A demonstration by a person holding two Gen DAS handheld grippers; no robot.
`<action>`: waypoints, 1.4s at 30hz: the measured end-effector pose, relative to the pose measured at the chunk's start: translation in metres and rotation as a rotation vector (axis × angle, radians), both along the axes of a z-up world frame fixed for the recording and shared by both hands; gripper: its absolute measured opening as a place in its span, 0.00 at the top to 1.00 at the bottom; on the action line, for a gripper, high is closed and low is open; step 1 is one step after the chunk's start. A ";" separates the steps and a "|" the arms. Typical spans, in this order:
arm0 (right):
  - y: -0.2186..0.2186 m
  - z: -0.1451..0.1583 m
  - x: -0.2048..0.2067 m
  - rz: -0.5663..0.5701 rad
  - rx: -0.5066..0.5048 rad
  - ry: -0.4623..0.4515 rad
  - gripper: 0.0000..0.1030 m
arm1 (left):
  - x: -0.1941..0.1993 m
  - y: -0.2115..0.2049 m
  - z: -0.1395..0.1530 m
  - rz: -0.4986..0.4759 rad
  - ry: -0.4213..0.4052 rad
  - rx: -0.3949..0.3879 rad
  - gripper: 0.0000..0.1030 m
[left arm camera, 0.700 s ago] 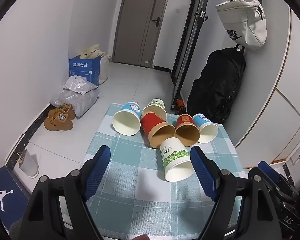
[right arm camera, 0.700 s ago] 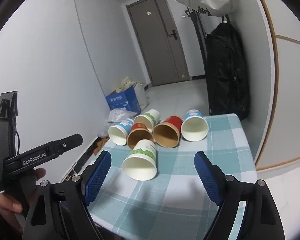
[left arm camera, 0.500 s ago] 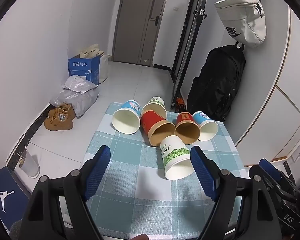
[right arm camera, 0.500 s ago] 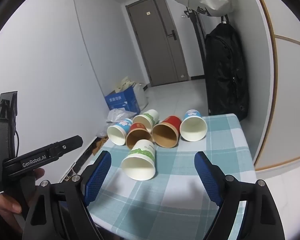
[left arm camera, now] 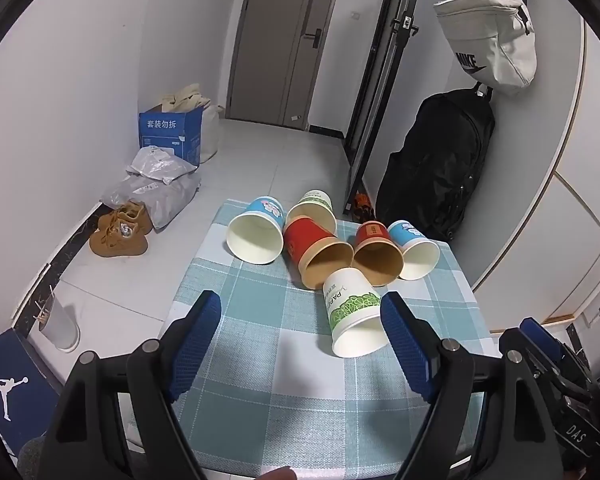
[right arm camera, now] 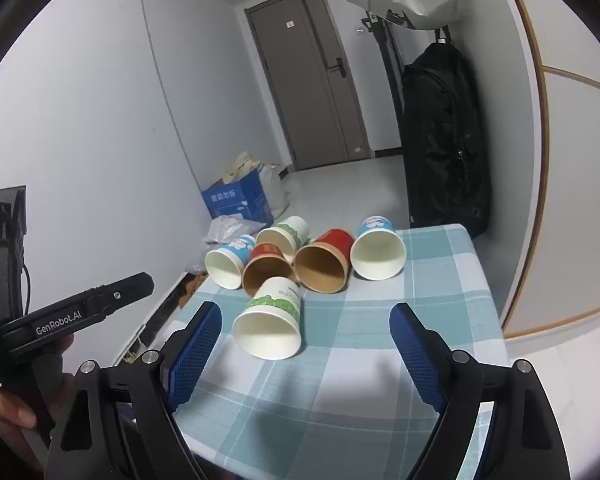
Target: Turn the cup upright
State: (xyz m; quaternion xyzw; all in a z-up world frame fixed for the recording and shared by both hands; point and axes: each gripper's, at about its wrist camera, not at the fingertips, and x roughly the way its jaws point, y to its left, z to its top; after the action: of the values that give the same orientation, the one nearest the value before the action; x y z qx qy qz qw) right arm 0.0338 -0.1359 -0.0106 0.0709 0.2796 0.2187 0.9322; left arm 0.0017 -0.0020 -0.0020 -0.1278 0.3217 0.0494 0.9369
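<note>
Several paper cups lie on their sides on a teal checked tablecloth (left arm camera: 260,344), mouths toward me. The nearest is a white cup with green leaf print (left arm camera: 354,312), also in the right wrist view (right arm camera: 272,326). Behind it lie two red cups (left arm camera: 320,252) (left arm camera: 376,250), two blue-printed cups (left arm camera: 256,232) (left arm camera: 414,250) and another green-printed cup (left arm camera: 314,208). My left gripper (left arm camera: 300,312) is open and empty, above the table's near part. My right gripper (right arm camera: 304,324) is open and empty, with the green-leaf cup just ahead between its fingers.
The table is small, with floor close on the left and far sides. A black backpack (left arm camera: 432,164) stands by the wall at the right. A blue box (left arm camera: 170,136), bags and brown shoes (left arm camera: 118,234) lie on the floor at the left. A grey door (left arm camera: 284,40) is at the back.
Both views have shifted slightly; the cups sit a little farther up in the left view. No cup has moved on the table, and both grippers stay open.
</note>
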 end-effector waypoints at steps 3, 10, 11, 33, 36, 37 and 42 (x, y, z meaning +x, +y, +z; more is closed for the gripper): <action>0.001 -0.001 0.000 0.003 -0.002 -0.003 0.15 | 0.000 0.001 -0.001 -0.003 -0.002 -0.008 0.24; 0.001 -0.001 0.003 -0.002 0.008 0.004 0.14 | -0.001 0.002 0.000 -0.002 -0.004 -0.005 0.24; 0.001 -0.002 0.002 -0.002 0.009 0.004 0.14 | -0.001 0.001 0.000 0.001 -0.007 0.001 0.24; -0.001 -0.004 0.001 0.008 0.031 0.013 0.11 | -0.002 -0.003 -0.002 -0.055 -0.003 -0.016 0.24; -0.001 -0.004 0.001 0.007 0.036 0.013 0.11 | -0.002 -0.004 -0.001 -0.060 -0.006 -0.015 0.24; -0.001 -0.004 0.001 0.006 0.037 0.013 0.11 | -0.002 -0.004 -0.001 -0.061 -0.006 -0.014 0.24; -0.002 -0.003 0.000 0.006 0.040 0.014 0.11 | -0.002 -0.004 -0.001 -0.063 -0.004 -0.017 0.24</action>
State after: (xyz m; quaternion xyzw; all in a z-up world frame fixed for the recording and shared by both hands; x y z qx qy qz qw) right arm 0.0343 -0.1376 -0.0138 0.0903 0.2820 0.2264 0.9279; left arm -0.0004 -0.0059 -0.0032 -0.1255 0.3240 0.0170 0.9376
